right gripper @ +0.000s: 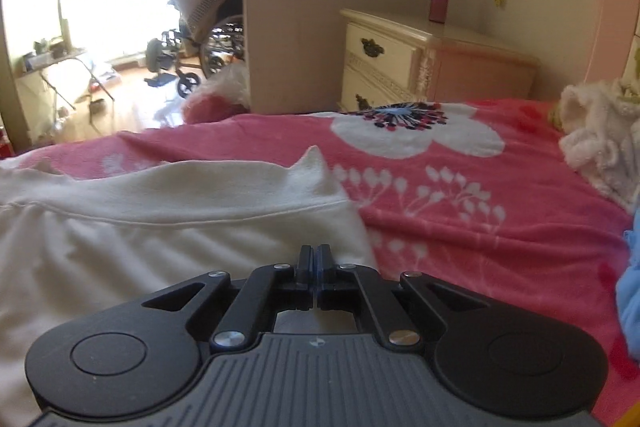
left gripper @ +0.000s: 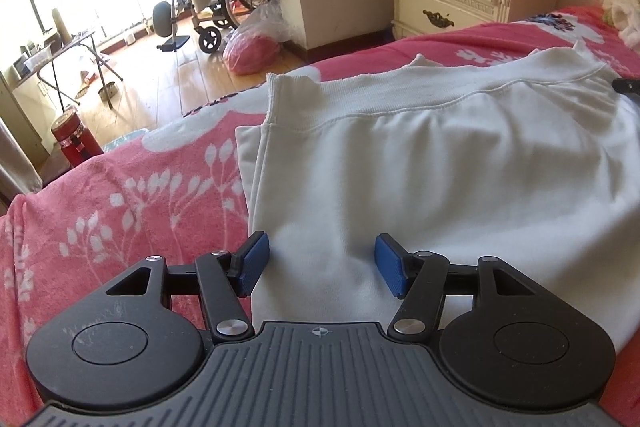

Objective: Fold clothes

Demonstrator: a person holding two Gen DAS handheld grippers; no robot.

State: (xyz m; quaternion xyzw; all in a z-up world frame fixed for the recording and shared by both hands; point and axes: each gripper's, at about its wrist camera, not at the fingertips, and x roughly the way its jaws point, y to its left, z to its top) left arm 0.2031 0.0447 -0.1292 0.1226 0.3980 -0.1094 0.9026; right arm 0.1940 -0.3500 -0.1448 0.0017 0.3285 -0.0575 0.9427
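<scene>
A white garment [left gripper: 420, 163] lies spread flat on my bed's pink floral blanket [left gripper: 132, 195], its ribbed band running across the far side at about 12 o'clock. My left gripper [left gripper: 320, 263] hovers over the garment's near left edge, blue fingers [left gripper: 253, 261] spread with cloth showing between them but not pinched, probably lined up to take that edge for a fold. My right gripper [right gripper: 314, 259] has its fingers pressed together, apparently on nothing, above the garment's right edge. At 2 o'clock in the right view sits a rumpled white heap [right gripper: 600, 143], likely waiting its turn.
</scene>
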